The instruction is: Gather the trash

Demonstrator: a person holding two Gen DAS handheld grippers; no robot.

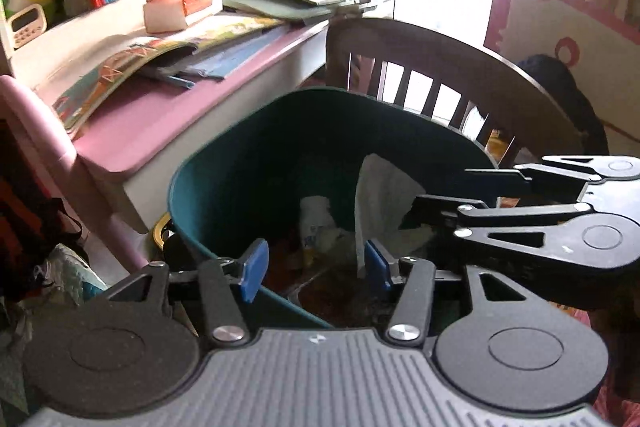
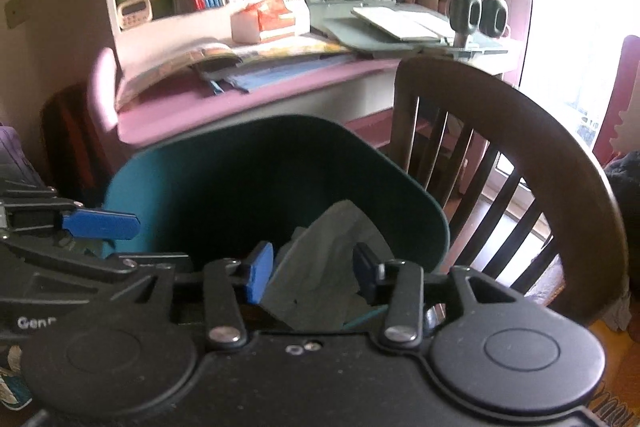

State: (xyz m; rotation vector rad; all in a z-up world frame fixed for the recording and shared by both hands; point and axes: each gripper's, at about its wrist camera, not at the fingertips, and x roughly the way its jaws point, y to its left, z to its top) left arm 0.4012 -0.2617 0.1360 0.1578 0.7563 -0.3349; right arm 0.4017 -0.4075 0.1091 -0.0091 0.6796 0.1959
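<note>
Your right gripper point(image 2: 306, 273) sits wide open around the gray tissue point(image 2: 320, 267) over the green bin point(image 1: 224, 163), left gripper point(image 1: 316, 265) open w/ nothing, so just let it drop inside.

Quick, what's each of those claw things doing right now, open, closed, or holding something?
Left gripper: open, empty, over the green bin.
Right gripper: open around a white tissue above the bin; whether the pads touch it cannot be told.
</note>
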